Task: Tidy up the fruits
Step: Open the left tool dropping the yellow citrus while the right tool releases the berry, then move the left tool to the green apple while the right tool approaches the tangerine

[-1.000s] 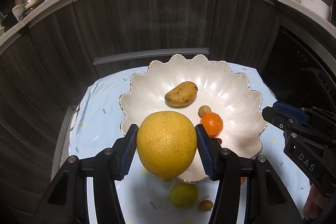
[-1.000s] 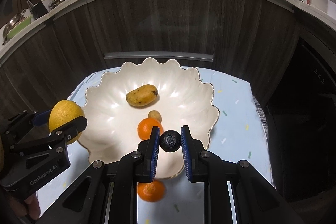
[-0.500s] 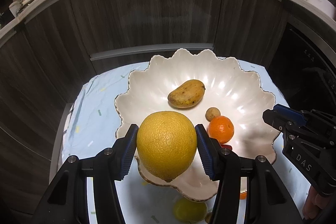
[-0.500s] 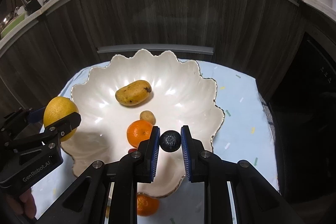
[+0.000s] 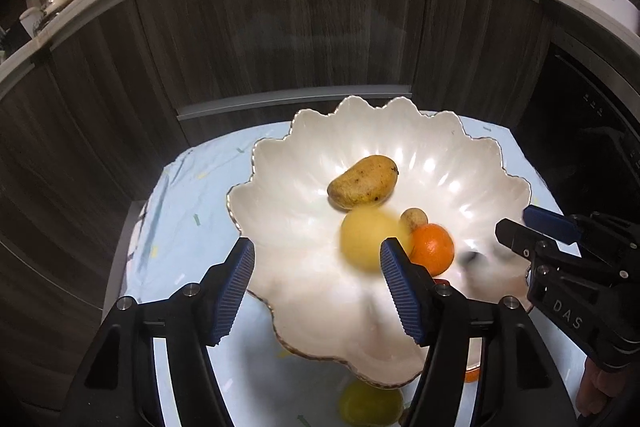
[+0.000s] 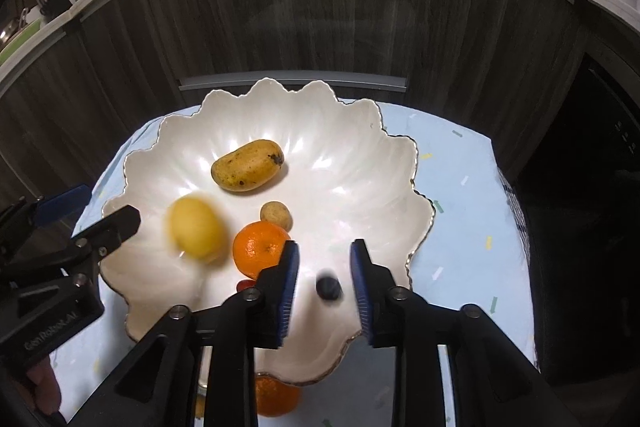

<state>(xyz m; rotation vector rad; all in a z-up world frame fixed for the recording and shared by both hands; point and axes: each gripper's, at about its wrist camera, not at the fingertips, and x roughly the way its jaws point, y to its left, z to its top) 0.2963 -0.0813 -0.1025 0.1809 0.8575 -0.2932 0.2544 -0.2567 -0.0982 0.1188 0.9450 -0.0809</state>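
Left gripper (image 5: pixel 316 263) fingers opening, nothing gripped; the blurred yellow grapefruit (image 5: pixel 370 239) sits loose in the white scalloped bowl (image 5: pixel 460 163), beyond the fingers. Right gripper (image 6: pixel 324 267) fingers opening too, released; the small dark blueberry (image 6: pixel 329 287) lies blurred in the gap between them, untouched, near the bowl's front rim. Also in the bowl: one speckled mango (image 6: pixel 248 165), one small brown fruit (image 6: pixel 276 214), one mandarin (image 6: pixel 262 247) touching it. A second mandarin (image 6: pixel 276 401) rests on the light blue tablecloth (image 6: pixel 468 211) at the table's front edge, partly hidden by the bowl.
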